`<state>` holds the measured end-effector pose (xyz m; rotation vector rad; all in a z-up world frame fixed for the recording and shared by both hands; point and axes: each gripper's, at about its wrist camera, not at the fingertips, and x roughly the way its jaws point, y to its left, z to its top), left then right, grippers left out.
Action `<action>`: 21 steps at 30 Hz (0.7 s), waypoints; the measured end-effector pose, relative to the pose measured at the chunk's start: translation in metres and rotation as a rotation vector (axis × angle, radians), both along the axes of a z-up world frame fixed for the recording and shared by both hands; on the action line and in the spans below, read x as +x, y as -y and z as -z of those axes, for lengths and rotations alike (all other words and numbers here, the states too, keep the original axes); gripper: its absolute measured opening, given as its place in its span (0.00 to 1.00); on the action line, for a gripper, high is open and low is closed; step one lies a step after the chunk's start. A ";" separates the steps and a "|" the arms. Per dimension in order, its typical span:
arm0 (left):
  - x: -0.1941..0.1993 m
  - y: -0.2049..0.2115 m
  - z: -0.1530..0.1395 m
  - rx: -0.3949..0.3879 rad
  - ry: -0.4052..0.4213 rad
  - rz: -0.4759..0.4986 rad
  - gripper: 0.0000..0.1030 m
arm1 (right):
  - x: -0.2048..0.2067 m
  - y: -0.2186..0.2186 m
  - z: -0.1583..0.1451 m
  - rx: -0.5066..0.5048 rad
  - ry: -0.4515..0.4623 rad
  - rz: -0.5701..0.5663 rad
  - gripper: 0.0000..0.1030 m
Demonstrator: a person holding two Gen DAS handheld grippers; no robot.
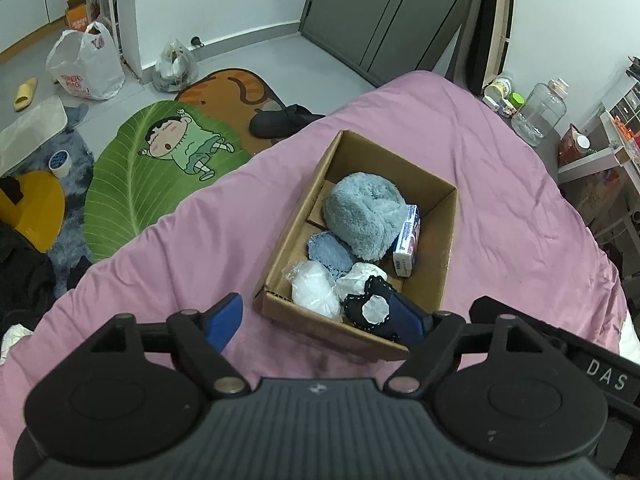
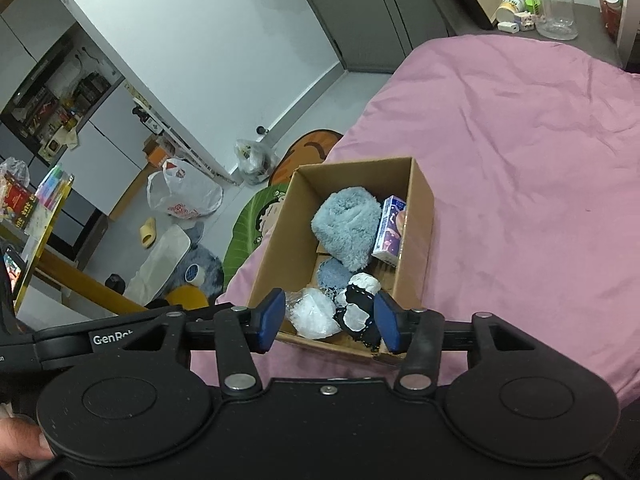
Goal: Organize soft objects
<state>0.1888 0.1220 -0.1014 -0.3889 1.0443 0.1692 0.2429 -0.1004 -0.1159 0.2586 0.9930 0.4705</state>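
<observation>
A cardboard box (image 1: 436, 240) (image 2: 420, 240) sits on the pink bedspread (image 1: 500, 184) (image 2: 520, 160). It holds a fluffy light-blue item (image 1: 366, 216) (image 2: 348, 228), a blue knitted pad (image 1: 328, 250) (image 2: 334, 274), a white wrapped bundle (image 1: 314, 292) (image 2: 314, 314), a black-and-white cloth piece (image 1: 370, 304) (image 2: 356, 312) and a small tissue pack (image 1: 408, 244) (image 2: 390, 228). My left gripper (image 1: 318, 322) is open over the box's near corner, one pad outside the box. My right gripper (image 2: 330, 324) is open above the near end, with the bundle and black cloth showing between its pads, not pressed.
The bed edge drops to a floor with a green leaf rug (image 1: 160, 160), an orange rug (image 1: 236, 88), plastic bags (image 1: 86, 64) (image 2: 184, 196) and a yellow slipper (image 2: 148, 232). A clear jar (image 1: 540, 108) and cups stand beyond the bed's far corner.
</observation>
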 end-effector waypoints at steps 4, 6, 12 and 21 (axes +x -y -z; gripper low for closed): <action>-0.009 0.004 -0.011 0.014 0.011 -0.009 0.79 | -0.003 0.008 -0.007 0.011 0.005 0.009 0.49; -0.014 0.006 -0.018 0.028 0.014 -0.007 0.82 | -0.005 0.012 -0.013 0.013 0.015 0.014 0.53; -0.028 0.015 -0.037 0.064 0.033 -0.016 0.87 | -0.012 0.022 -0.028 0.032 0.058 0.004 0.61; -0.050 0.027 -0.050 0.091 0.063 -0.056 0.91 | -0.032 0.032 -0.046 -0.006 0.146 -0.038 0.81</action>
